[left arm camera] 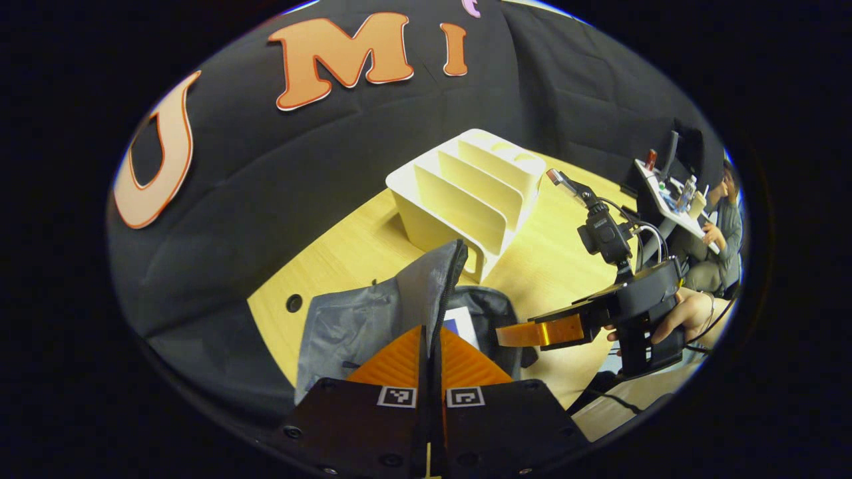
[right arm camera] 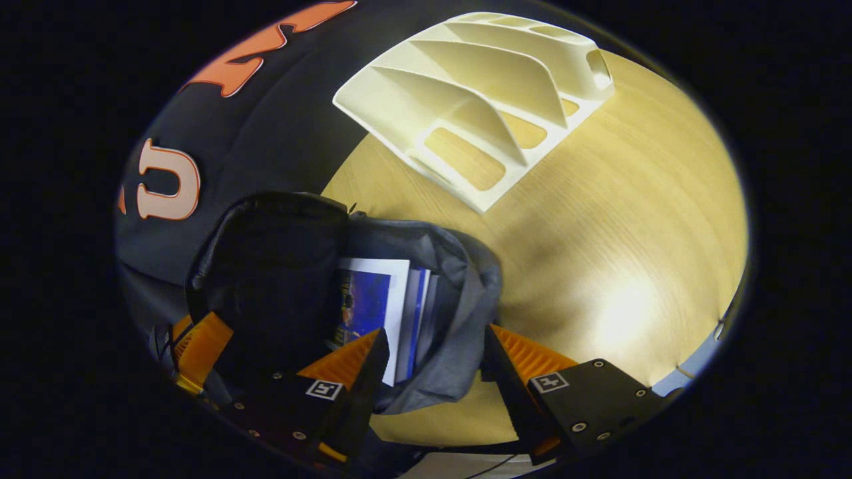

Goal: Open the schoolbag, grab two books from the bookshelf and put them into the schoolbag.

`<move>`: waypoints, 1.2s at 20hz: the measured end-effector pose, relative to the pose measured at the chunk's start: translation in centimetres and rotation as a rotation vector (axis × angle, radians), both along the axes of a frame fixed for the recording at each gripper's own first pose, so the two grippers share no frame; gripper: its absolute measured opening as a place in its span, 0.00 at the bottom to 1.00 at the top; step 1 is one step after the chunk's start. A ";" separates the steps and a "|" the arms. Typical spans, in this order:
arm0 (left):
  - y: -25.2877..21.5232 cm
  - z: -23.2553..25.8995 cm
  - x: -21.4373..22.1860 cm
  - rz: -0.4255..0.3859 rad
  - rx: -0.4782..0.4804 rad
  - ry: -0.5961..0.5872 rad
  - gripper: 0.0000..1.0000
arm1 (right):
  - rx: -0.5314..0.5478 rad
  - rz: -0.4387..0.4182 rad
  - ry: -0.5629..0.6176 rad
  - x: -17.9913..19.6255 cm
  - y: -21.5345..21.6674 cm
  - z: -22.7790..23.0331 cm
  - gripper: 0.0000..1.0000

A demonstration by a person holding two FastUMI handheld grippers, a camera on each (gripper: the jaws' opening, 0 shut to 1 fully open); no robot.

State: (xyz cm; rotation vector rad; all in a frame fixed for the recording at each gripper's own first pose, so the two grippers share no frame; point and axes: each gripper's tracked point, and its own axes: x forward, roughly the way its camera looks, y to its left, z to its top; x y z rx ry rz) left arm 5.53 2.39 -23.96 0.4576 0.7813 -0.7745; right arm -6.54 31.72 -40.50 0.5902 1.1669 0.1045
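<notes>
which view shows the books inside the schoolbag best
The right gripper view: it looks down into the open schoolbag, where the books stand side by side, cover and page edges visible. The left gripper view shows just a sliver of a book behind the bag's raised flap, which the left gripper pinches.

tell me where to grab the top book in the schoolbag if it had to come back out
Grip the books' exposed upper edge, coming straight down through the schoolbag's open mouth with jaws across their thickness; they stand upright between the bag walls, leaving probably just that edge reachable.
</notes>
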 end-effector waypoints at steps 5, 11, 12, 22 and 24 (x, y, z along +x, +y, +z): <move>-2.4 -3.9 -2.1 0.110 -0.016 0.068 0.02 | -0.134 0.083 0.011 -0.6 -6.5 -0.2 0.95; -5.7 -7.3 -5.0 0.264 0.016 0.133 0.24 | -0.220 0.174 0.015 0.3 -14.0 -0.2 0.99; -6.4 -7.7 -5.6 0.291 0.009 0.150 0.29 | -0.245 0.200 0.016 0.5 -15.2 -0.1 0.99; -15.1 1.7 -3.4 0.480 -0.199 -0.221 1.00 | -0.458 0.248 -0.426 8.9 -26.8 12.5 0.98; -16.3 5.2 -2.4 0.485 -0.262 -0.340 0.98 | -0.478 0.231 -0.524 10.1 -28.2 16.3 0.98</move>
